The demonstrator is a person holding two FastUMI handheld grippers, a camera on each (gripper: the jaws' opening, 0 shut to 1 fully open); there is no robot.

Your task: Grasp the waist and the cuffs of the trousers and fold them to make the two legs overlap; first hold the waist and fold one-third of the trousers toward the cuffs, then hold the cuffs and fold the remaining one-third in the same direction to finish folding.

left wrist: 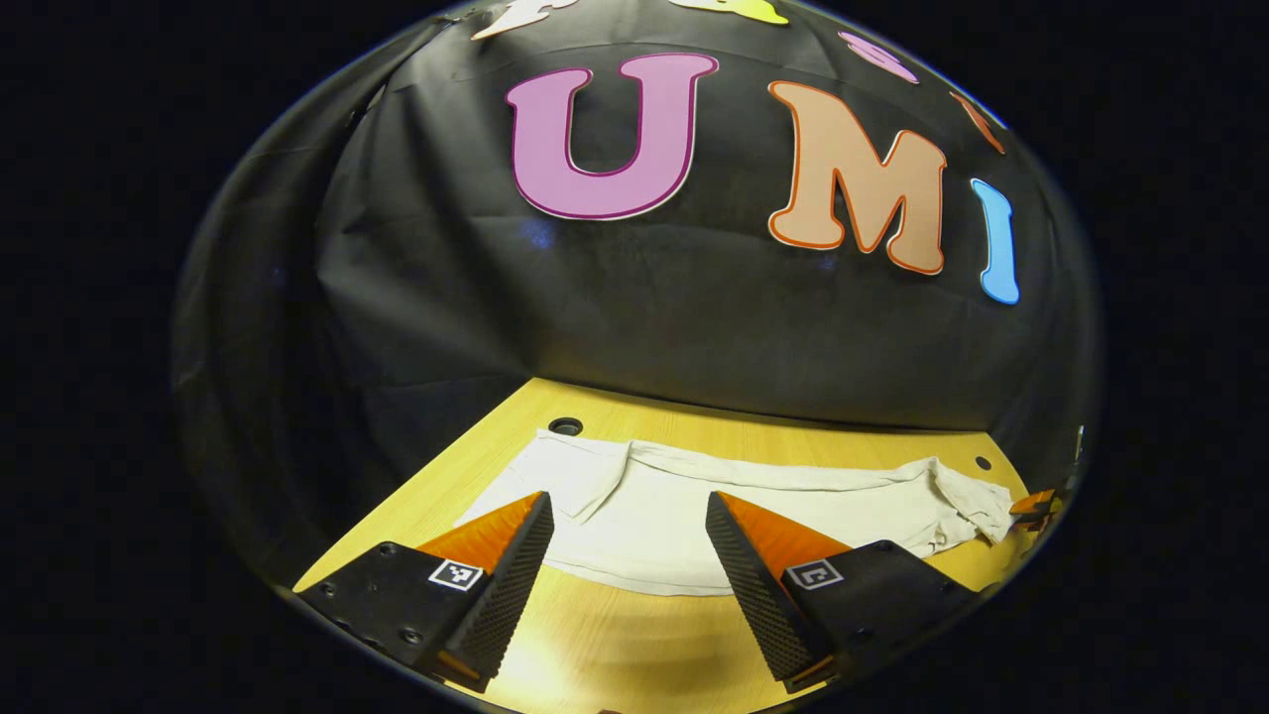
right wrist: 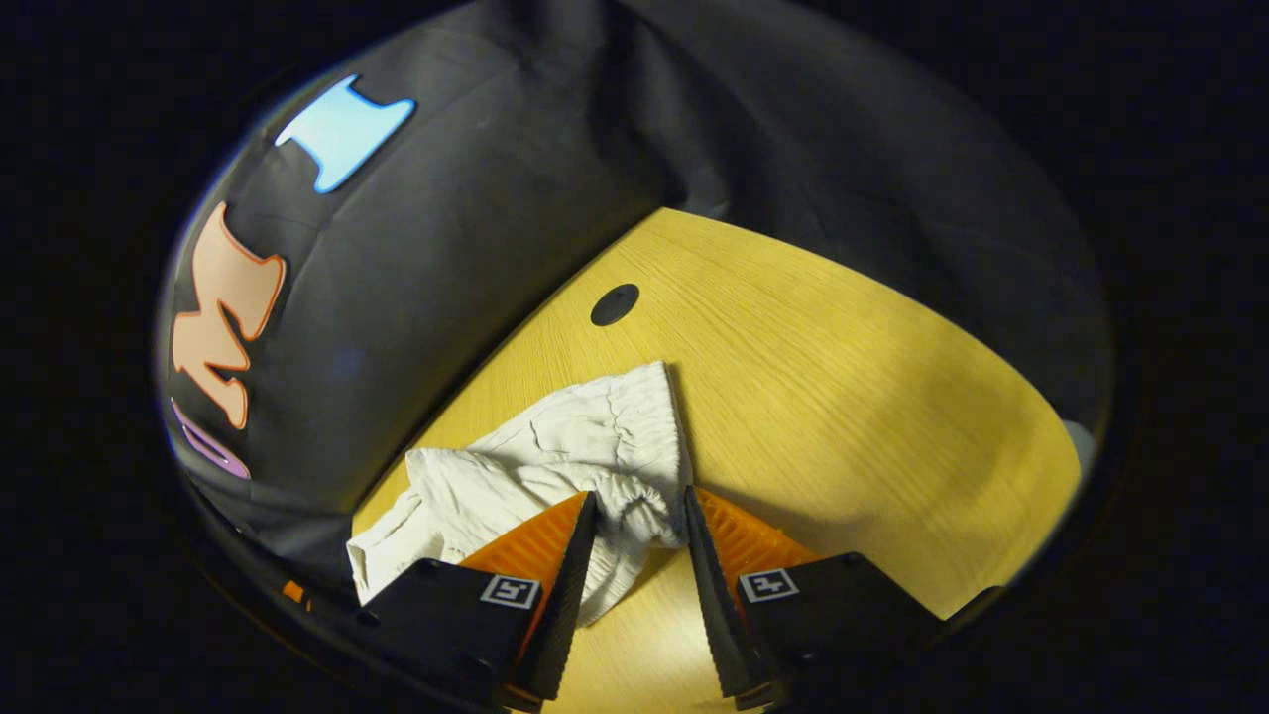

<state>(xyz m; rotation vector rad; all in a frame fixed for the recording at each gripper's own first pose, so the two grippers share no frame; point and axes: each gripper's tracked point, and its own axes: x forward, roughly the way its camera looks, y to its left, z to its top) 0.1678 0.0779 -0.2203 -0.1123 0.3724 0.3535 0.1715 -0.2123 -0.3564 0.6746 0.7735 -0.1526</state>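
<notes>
White trousers [left wrist: 694, 506] lie stretched across the wooden table [left wrist: 615, 635], cuffs [left wrist: 570, 476] toward the left and waist [left wrist: 967, 506] crumpled at the right. My left gripper [left wrist: 630, 508] hovers open at the near edge of the legs, holding nothing. In the right gripper view the gathered elastic waist [right wrist: 595, 436] is bunched between the fingers of my right gripper [right wrist: 639, 501], which press on it from both sides. A fold of cloth hangs under the left finger [right wrist: 535, 555]. The right gripper [left wrist: 1036, 508] also shows far off at the waist end in the left gripper view.
The tabletop [right wrist: 843, 397] has round cable holes [right wrist: 615, 304], one near the cuffs [left wrist: 565, 426] and one near the waist [left wrist: 981, 463]. Black cloth walls [left wrist: 644, 307] close the table's far side. Bare wood stretches to the right of the waist in the right gripper view.
</notes>
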